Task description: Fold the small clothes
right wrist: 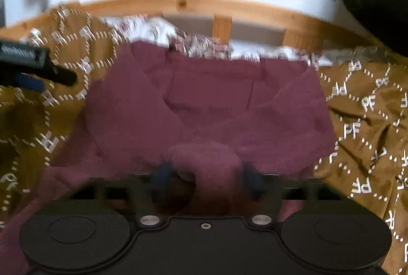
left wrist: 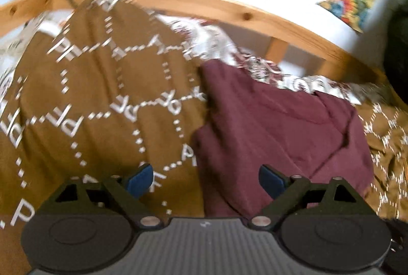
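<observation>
My left gripper: jaws wide apart, empty, over the garment's 9 o'clock edge | my right gripper: blurred, seems to be pinching a cloth fold | maroon garment: lying on brown patterned bedspread, wooden rail at 12 o'clock.

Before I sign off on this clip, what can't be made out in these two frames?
- Right wrist view: motion blur; whether the right gripper actually pinches the maroon garment bunched between its fingers is unclear.
- Left wrist view: the garment's near edge is hidden behind the open left gripper.
- Both views: garment type is unreadable; it is partly folded.
- Brown blanket lettering is smeared.
</observation>
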A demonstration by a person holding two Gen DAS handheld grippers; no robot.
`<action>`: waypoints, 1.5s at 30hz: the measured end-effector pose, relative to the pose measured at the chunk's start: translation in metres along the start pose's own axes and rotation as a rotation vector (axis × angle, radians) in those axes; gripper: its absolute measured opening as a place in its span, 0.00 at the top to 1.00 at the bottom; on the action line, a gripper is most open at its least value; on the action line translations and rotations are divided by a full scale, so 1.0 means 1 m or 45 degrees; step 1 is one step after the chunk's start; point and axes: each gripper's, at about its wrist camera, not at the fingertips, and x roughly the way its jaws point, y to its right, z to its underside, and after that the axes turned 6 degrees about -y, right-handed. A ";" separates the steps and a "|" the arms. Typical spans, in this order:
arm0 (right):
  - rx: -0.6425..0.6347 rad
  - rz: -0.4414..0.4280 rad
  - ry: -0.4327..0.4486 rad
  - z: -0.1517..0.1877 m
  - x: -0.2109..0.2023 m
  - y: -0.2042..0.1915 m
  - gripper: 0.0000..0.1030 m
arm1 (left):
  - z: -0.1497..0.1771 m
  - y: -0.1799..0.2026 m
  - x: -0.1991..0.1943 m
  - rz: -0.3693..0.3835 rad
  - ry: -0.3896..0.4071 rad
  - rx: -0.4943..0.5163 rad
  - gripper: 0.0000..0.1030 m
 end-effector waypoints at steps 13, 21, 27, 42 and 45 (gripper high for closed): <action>0.713 0.187 0.056 0.079 -0.091 0.040 0.46 | 0.001 -0.018 0.005 0.071 -0.097 -0.193 0.10; 0.348 -0.202 0.188 -0.023 -0.030 0.046 0.20 | -0.001 -0.030 0.036 0.262 -0.140 -0.286 0.54; 0.102 -0.520 0.066 -0.127 0.064 0.021 0.38 | -0.006 -0.028 0.055 0.293 -0.118 -0.267 0.69; -0.112 -0.712 -0.138 -0.208 0.173 -0.077 0.90 | 0.008 -0.027 0.037 0.076 0.182 -0.304 0.97; -0.180 -0.715 -0.042 -0.218 0.163 -0.089 0.95 | 0.010 -0.031 0.026 0.019 0.248 -0.359 0.97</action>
